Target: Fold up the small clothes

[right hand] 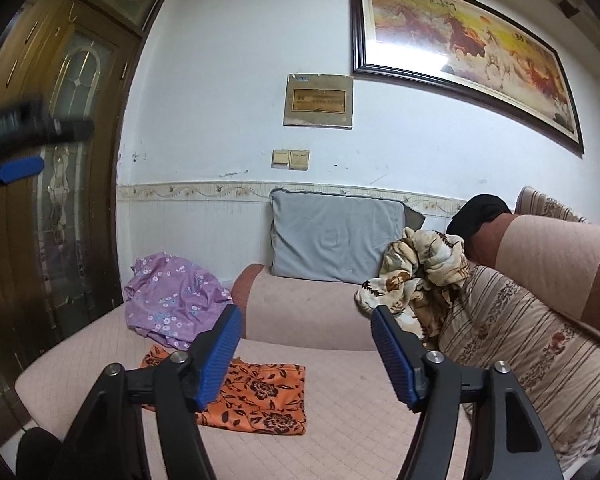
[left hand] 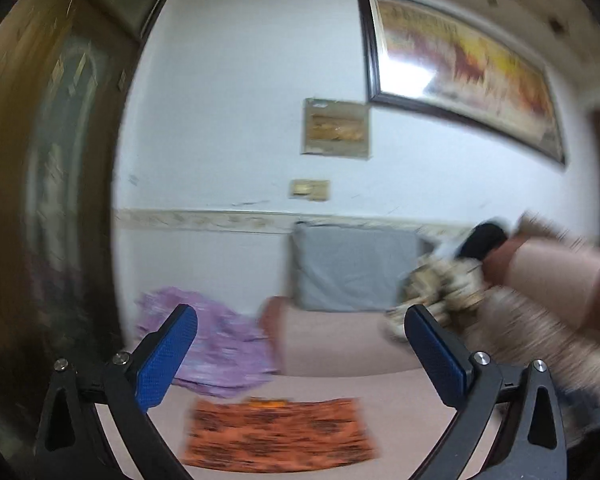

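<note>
An orange cloth with a dark flower print (right hand: 256, 394) lies folded flat on the pink sofa seat (right hand: 340, 420); it also shows in the blurred left wrist view (left hand: 278, 434). A crumpled purple floral garment (right hand: 172, 300) lies behind it to the left, also in the left wrist view (left hand: 216, 352). My right gripper (right hand: 306, 328) is open and empty, raised above the seat over the orange cloth. My left gripper (left hand: 300, 328) is open and empty, also held above the cloth. Its blue finger (right hand: 20, 170) shows at the far left of the right wrist view.
A grey pillow (right hand: 336, 236) leans on the wall behind the sofa arm (right hand: 300, 308). A crumpled beige floral blanket (right hand: 416, 276) and a striped cushion (right hand: 520, 344) sit at the right. A wooden door (right hand: 60, 160) stands at the left.
</note>
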`<state>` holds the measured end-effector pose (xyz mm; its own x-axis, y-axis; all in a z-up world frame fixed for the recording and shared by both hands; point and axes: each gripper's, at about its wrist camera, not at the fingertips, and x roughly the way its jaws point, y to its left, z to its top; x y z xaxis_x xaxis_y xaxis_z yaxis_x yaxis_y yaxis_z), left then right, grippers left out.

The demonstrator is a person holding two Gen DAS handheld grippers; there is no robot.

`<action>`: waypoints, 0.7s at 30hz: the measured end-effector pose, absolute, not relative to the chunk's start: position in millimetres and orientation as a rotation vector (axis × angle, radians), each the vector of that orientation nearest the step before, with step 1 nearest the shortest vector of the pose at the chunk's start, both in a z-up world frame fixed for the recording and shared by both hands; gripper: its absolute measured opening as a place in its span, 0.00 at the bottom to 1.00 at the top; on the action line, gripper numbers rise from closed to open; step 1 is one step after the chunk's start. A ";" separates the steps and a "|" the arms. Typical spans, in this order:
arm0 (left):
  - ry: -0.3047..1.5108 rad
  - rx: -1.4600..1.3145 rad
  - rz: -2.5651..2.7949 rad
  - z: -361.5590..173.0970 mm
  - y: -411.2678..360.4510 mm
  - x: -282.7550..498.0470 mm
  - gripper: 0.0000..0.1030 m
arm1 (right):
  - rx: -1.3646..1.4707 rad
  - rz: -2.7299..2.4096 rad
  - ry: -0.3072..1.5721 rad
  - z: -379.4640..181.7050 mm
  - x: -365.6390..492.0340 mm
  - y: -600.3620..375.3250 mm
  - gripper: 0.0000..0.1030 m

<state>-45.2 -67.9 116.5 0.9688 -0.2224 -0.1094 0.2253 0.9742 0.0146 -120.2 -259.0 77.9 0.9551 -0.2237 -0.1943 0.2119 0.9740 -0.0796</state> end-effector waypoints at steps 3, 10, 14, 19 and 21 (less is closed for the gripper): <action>0.165 0.091 -0.189 84.1 -65.6 -18.1 1.00 | -0.027 -0.194 0.236 64.0 -112.5 -261.7 0.70; 0.394 0.300 -0.322 -38.0 -65.0 79.5 1.00 | 0.019 -0.235 0.389 2.8 -68.4 -283.5 0.70; 0.439 0.351 -0.389 -45.6 -88.3 96.0 1.00 | 0.055 -0.329 0.421 3.3 -67.6 -319.7 0.70; 0.353 0.234 -0.509 6.2 -111.0 81.5 1.00 | 0.084 -0.441 0.208 79.3 -118.3 -359.7 0.70; 0.314 0.205 -0.527 19.2 -115.5 74.8 1.00 | 0.126 -0.475 0.082 112.6 -147.4 -371.7 0.73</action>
<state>74.8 -115.5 19.2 0.8183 -0.4598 -0.3449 0.5220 0.8457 0.1111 -147.4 -371.7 112.6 0.8863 -0.4504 -0.1078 0.4605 0.8819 0.1015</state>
